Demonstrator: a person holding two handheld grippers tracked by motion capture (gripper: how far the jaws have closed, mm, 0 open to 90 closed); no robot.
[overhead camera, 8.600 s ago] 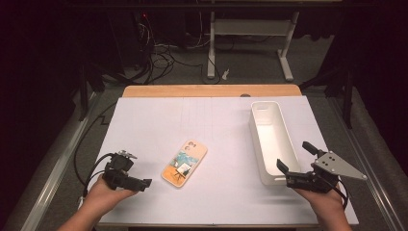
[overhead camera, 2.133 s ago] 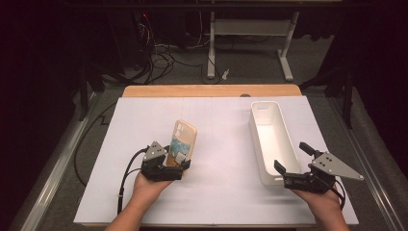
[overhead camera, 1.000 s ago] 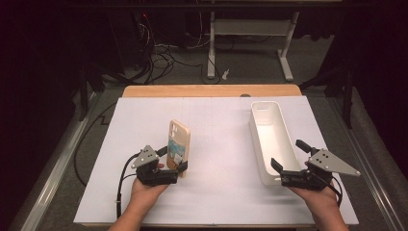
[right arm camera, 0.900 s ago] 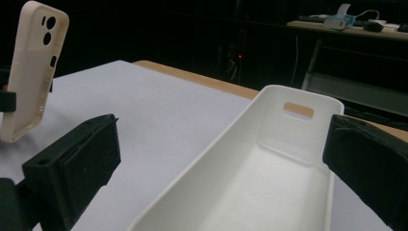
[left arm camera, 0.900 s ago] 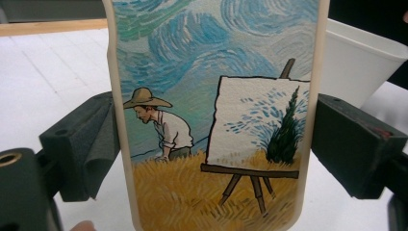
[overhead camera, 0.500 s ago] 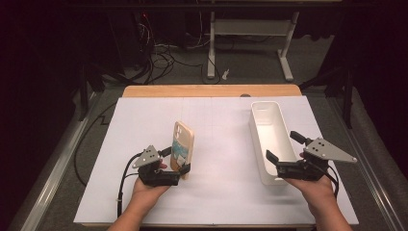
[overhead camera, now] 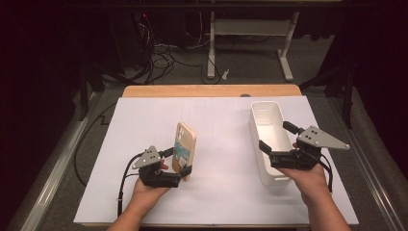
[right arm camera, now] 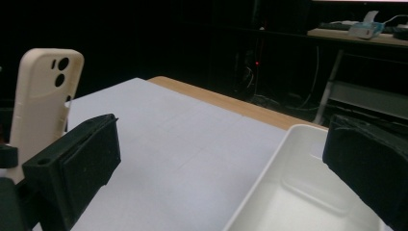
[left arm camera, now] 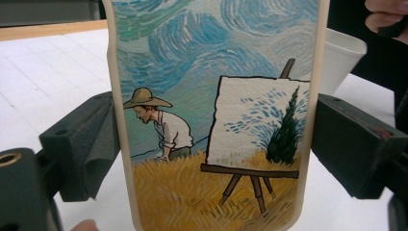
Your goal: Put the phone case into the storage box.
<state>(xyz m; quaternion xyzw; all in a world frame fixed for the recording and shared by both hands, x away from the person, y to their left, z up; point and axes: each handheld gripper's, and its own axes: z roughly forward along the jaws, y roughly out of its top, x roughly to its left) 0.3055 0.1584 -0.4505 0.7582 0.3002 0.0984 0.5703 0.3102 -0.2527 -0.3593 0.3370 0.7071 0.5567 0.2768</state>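
Observation:
A cream phone case (overhead camera: 184,147) with a painted scene of a painter at an easel stands upright on its short end, left of the table's middle. My left gripper (overhead camera: 177,160) is shut on its lower part. In the left gripper view the two pads press the long edges of the case (left arm camera: 211,96). My right gripper (overhead camera: 275,136) is open, with nothing between its jaws, and hovers over the near end of the long white bin (overhead camera: 255,130). The right gripper view looks past the open jaws to the bin's rim (right arm camera: 269,159) and the case's plain back (right arm camera: 43,96).
White paper (overhead camera: 144,125) covers the tabletop, with a wooden edge (overhead camera: 211,90) at the far side. The bin runs lengthwise along the right side. Cables and a metal stand (overhead camera: 250,33) lie on the dark floor beyond the table.
The case, first flat on the paper, now stands upright in my left gripper. Over the last second my right gripper moved left and forward over the bin's near end.

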